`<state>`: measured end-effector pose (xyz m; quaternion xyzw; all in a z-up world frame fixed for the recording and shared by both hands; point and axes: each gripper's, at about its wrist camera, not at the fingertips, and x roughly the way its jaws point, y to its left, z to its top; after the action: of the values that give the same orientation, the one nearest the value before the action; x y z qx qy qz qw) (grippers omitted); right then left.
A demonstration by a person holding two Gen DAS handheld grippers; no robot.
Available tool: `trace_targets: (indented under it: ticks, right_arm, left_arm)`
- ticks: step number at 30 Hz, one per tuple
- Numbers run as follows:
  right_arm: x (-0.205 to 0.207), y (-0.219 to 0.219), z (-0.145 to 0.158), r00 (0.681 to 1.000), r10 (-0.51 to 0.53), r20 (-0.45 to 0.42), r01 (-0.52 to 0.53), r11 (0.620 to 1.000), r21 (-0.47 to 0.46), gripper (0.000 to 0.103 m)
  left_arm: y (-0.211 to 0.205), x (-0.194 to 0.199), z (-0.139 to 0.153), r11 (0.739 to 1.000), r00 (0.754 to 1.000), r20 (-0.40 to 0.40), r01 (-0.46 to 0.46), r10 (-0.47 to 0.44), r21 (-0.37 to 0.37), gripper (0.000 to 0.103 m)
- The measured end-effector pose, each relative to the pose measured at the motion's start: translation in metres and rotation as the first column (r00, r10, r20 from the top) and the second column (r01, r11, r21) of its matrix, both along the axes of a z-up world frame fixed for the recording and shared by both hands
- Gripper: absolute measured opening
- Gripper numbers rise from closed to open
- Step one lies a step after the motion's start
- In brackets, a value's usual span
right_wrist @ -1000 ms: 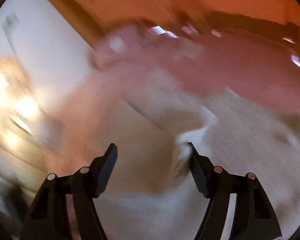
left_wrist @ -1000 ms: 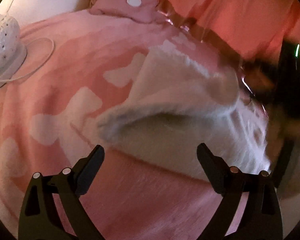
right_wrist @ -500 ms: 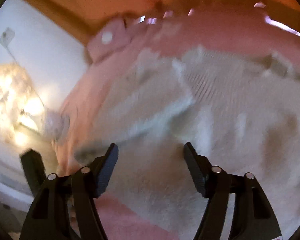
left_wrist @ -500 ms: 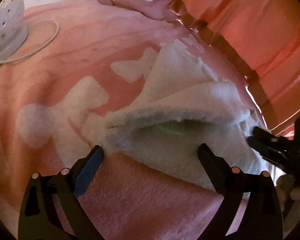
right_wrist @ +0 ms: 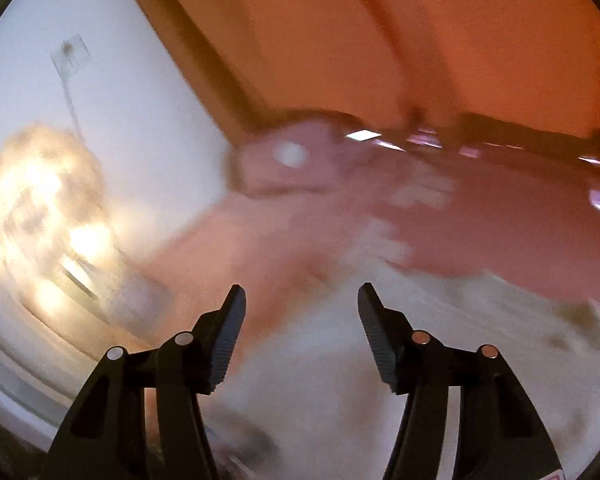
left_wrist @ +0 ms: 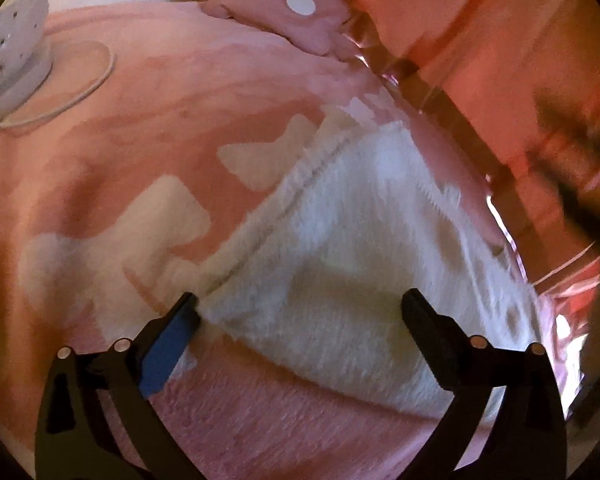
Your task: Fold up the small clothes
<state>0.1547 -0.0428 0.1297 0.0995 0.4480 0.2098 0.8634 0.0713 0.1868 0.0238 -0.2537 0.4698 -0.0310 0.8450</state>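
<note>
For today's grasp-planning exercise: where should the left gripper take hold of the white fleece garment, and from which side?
Probably the seamed edge of the white fleece garment, beside the left gripper, coming from the near-left corner: there the hem runs raised and free over the pink blanket.

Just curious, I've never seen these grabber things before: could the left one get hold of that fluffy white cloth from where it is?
Probably yes. The left gripper is open, and the white cloth's near edge lies between its fingers with nothing in between.

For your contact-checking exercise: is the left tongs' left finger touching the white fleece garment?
Touching. In the left wrist view, the left tongs stand open, and the left finger presses its tip against the corner of the white fleece garment.
</note>
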Motion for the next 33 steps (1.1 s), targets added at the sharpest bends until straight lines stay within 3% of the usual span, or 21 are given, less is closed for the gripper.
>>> trace_targets:
  ticks: [2,4,7,8,9,12,15,18,19,21,23,25,28,29,30,31,33]
  right_arm:
    - [-0.021,-0.036,-0.025,0.995,-0.093,-0.045,0.088,0.991,-0.099,0.058]
    - [-0.034,-0.067,-0.047,0.979,-0.177,-0.101,0.164,0.979,-0.123,0.058]
    - [-0.046,-0.105,-0.075,0.941,-0.290,-0.176,0.271,0.955,-0.124,0.057]
    - [-0.048,-0.112,-0.078,0.940,-0.290,-0.181,0.277,0.956,-0.095,0.057]
    - [-0.047,-0.114,-0.076,0.939,-0.291,-0.182,0.281,0.957,-0.077,0.057]
    - [-0.043,-0.116,-0.070,0.942,-0.293,-0.164,0.286,0.956,-0.065,0.059]
    - [-0.045,-0.135,-0.057,0.933,-0.324,-0.159,0.330,0.944,0.010,0.059]
    - [-0.052,-0.165,-0.034,0.912,-0.396,-0.107,0.403,0.914,0.043,0.059]
    - [-0.056,-0.178,-0.028,0.898,-0.431,-0.092,0.436,0.899,0.046,0.060]
    - [-0.072,-0.215,-0.014,0.858,-0.508,-0.072,0.512,0.856,0.069,0.062]
    - [-0.089,-0.246,-0.006,0.828,-0.557,-0.066,0.561,0.821,0.107,0.065]
    - [-0.109,-0.275,-0.004,0.794,-0.604,-0.067,0.607,0.783,0.140,0.070]
    - [-0.131,-0.299,-0.014,0.765,-0.635,-0.106,0.643,0.746,0.173,0.071]
    - [-0.136,-0.303,-0.021,0.771,-0.622,-0.137,0.637,0.746,0.197,0.071]
    - [-0.142,-0.306,-0.024,0.779,-0.607,-0.155,0.627,0.750,0.213,0.071]
    - [-0.144,-0.305,-0.029,0.790,-0.588,-0.173,0.613,0.756,0.231,0.071]
    - [-0.138,-0.299,-0.036,0.814,-0.542,-0.210,0.581,0.772,0.258,0.071]
  left_arm:
    - [0.003,0.001,-0.001,0.999,1.000,0.001,-0.020,0.020,-0.034,0.098]
    - [0.007,0.003,0.000,0.996,0.999,0.001,-0.040,0.040,-0.080,0.091]
    - [0.007,0.008,0.000,0.994,0.998,-0.010,-0.061,0.060,-0.087,0.064]
    - [0.005,0.010,0.002,0.995,0.999,-0.002,-0.043,0.043,-0.092,0.037]
    - [0.003,0.012,0.004,0.994,1.000,-0.001,-0.020,0.020,-0.112,0.031]
    - [-0.017,0.010,0.042,0.997,0.996,0.094,0.013,-0.006,-0.072,0.027]
    - [-0.062,0.005,0.099,0.990,0.965,0.232,0.134,-0.121,-0.043,0.024]
    - [-0.128,-0.004,0.147,0.953,0.898,0.344,0.301,-0.275,-0.023,0.024]
    - [-0.158,-0.009,0.159,0.929,0.862,0.375,0.371,-0.342,-0.006,0.023]
    - [-0.202,-0.019,0.164,0.887,0.814,0.392,0.462,-0.428,0.008,0.023]
    - [-0.251,-0.029,0.151,0.837,0.771,0.369,0.547,-0.519,0.035,0.023]
    - [-0.301,-0.039,0.111,0.775,0.730,0.284,0.627,-0.621,0.082,0.025]
    - [-0.331,-0.055,0.059,0.732,0.717,0.150,0.673,-0.681,0.105,0.030]
    - [-0.330,-0.061,0.056,0.736,0.720,0.156,0.668,-0.676,0.105,0.033]
    - [-0.325,-0.071,0.061,0.733,0.707,0.200,0.671,-0.678,0.114,0.048]
    - [-0.320,-0.078,0.067,0.723,0.691,0.224,0.678,-0.688,0.128,0.070]
    - [-0.303,-0.091,0.085,0.731,0.680,0.272,0.653,-0.681,0.198,0.086]
